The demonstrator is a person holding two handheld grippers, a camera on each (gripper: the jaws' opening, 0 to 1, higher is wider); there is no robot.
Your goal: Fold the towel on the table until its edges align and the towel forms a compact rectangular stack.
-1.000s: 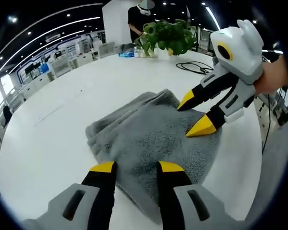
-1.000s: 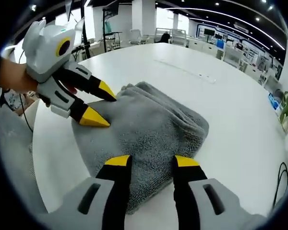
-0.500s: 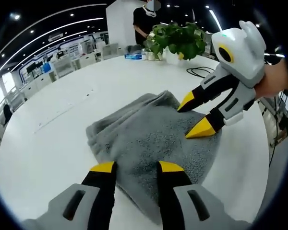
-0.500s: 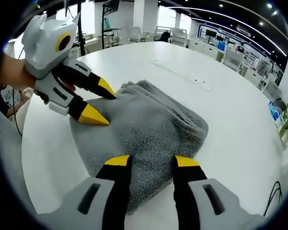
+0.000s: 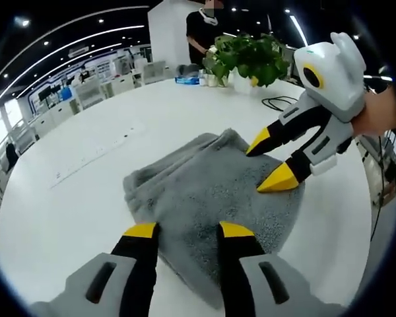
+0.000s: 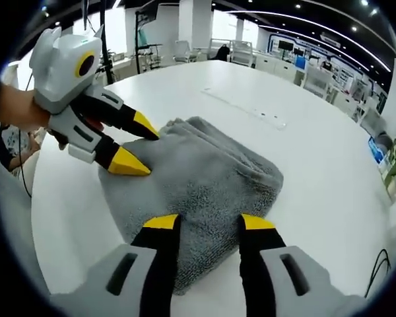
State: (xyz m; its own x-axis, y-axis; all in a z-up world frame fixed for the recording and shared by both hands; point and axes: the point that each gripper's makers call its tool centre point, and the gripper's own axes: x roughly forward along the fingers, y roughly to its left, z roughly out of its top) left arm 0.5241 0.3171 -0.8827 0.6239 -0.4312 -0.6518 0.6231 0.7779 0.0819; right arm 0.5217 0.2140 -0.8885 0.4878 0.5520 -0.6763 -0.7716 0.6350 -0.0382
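Towel: grey terry-cloth towel [image 5: 211, 188], already folded into a thick, roughly rectangular pad, lies on the round white table [image 5: 72, 198]. The left gripper [image 5: 183, 230] hangs just above the pad's near edge, its yellow-tipped jaws spread with nothing between them. In its own view the right gripper [image 6: 203, 222] sits likewise over the opposite edge, jaws apart, empty.

Each gripper faces the other across the pad, so the towel lies straight ahead of both sets of tips, between them. From the left gripper the stacked folded layers show on the far-left side; from the right gripper they bulge at far right. Long axis hard to judge under the fisheye; the pad looks nearly square.

Neither gripper is clearly nearer. Judgement: edges look roughly aligned, fold near finished.
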